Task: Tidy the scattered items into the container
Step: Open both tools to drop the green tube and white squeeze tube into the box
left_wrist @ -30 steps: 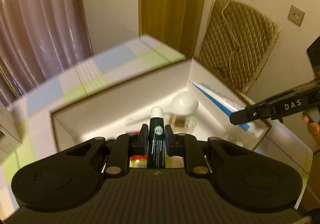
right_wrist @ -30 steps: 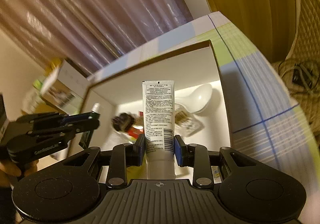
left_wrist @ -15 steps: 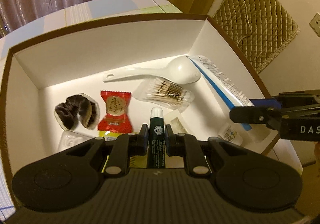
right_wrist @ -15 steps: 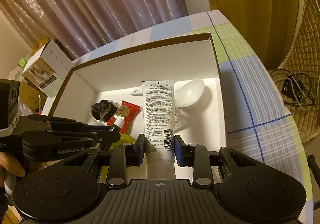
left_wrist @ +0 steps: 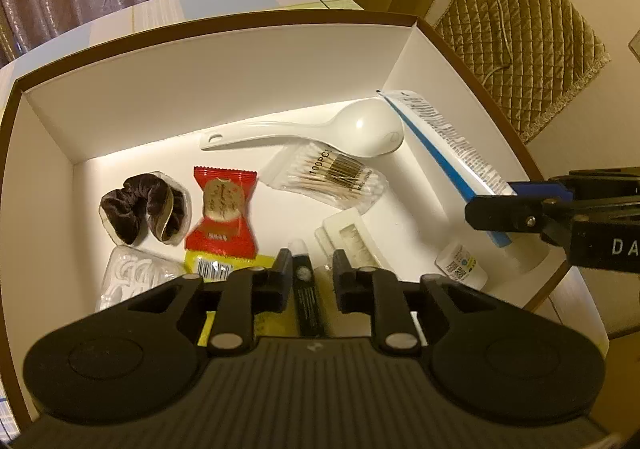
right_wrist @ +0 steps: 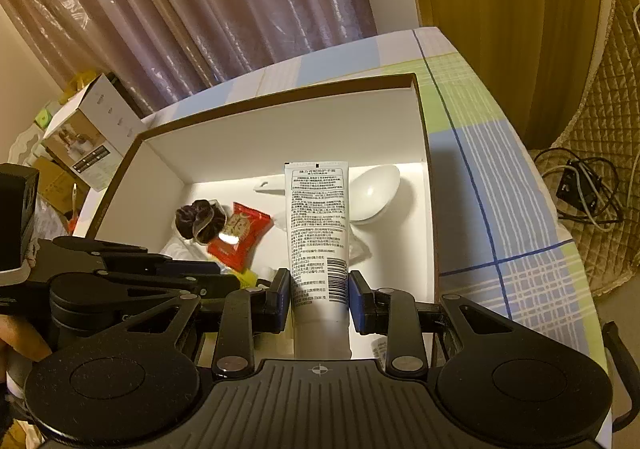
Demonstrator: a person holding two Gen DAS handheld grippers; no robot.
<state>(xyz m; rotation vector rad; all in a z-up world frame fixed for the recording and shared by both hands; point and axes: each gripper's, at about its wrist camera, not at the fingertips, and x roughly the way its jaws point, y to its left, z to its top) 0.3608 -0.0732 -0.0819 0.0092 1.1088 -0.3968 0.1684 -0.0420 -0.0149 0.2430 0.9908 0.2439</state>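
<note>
While over box [left_wrist: 208, 29] | left tool [left_wrist: 310, 277] spread, dark tube [left_wrist: 306, 297] half-hidden | right tool [right_wrist: 319, 289] pinching white tube [right_wrist: 318, 225]

Shiny plastic, soft cloth and smooth card

The spoon [left_wrist: 360, 127] is shiny white plastic, the hair tie [left_wrist: 140, 211] looks like soft brown velvet, the red snack packet [left_wrist: 222, 215] is glossy, the box [left_wrist: 200, 81] has smooth matt white card walls, and the tablecloth [right_wrist: 504, 209] is checked cloth
</note>
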